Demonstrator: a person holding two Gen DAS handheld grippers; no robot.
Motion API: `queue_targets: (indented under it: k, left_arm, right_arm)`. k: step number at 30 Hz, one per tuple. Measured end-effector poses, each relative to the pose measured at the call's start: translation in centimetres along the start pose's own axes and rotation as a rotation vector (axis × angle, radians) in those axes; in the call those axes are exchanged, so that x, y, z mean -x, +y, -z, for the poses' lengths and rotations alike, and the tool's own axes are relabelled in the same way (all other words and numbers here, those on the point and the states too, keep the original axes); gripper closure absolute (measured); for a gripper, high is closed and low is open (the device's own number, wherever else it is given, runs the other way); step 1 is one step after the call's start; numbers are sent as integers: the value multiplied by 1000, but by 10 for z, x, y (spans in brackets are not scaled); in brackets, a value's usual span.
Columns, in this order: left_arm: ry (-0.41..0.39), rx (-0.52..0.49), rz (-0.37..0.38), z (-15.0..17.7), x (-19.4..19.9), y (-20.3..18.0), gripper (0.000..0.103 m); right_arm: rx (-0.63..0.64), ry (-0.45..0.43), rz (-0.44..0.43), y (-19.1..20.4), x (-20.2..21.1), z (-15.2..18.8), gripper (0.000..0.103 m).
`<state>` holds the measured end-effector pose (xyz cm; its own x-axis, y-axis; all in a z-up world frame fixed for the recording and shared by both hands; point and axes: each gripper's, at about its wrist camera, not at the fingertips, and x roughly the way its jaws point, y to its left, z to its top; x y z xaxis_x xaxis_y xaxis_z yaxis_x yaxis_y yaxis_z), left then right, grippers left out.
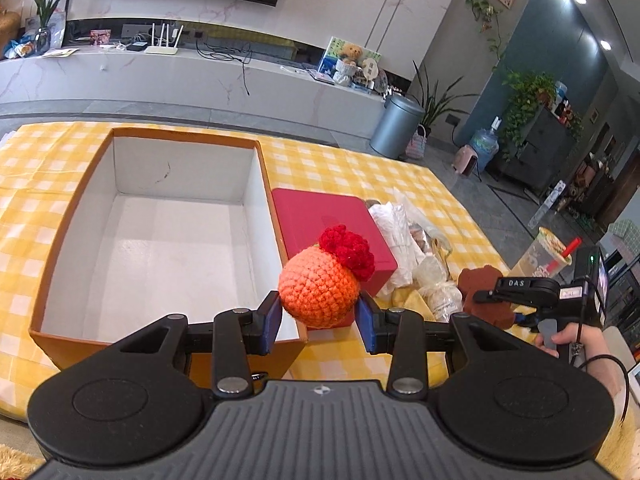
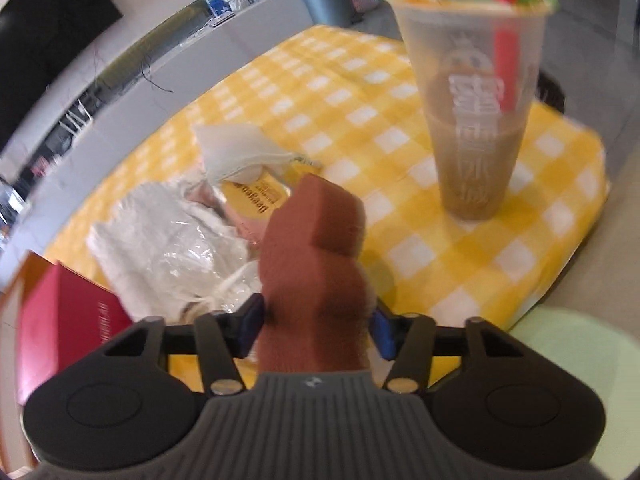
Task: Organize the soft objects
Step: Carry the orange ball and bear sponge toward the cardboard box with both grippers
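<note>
Orange crochet ball (image 1: 318, 288) with red tuft; yellow-white checked cloth (image 1: 360, 168); brown toy (image 2: 316, 264); red box (image 1: 332, 220)

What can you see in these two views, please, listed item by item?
cardboard box: one, orange outside, white inside, empty, on the left of the table
flat box: one, red, right beside the cardboard box
crochet ball: one, orange with a red top, in the left gripper
soft toy: one, brown, between the right gripper's fingers
plastic bags: a heap, white and clear, right of the flat box
drink cup: one, clear with a red straw, near the table's corner
tablecloth: one, yellow and white check
bin: one, grey, on the floor
left gripper: black, blue pads
right gripper: black, blue pads
hand: one, on the right gripper's handle
</note>
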<state>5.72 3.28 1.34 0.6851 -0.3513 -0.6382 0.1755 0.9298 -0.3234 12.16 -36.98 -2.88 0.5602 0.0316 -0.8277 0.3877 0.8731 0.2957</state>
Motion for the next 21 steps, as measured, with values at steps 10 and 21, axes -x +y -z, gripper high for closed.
queue_targets:
  k: [10, 21]
  left_arm:
    - [40, -17, 1, 8, -6, -4, 58]
    - [47, -44, 23, 11, -4, -5, 58]
  right_arm:
    - [130, 52, 151, 16, -12, 3, 7]
    - [14, 53, 170, -6, -9, -2, 16]
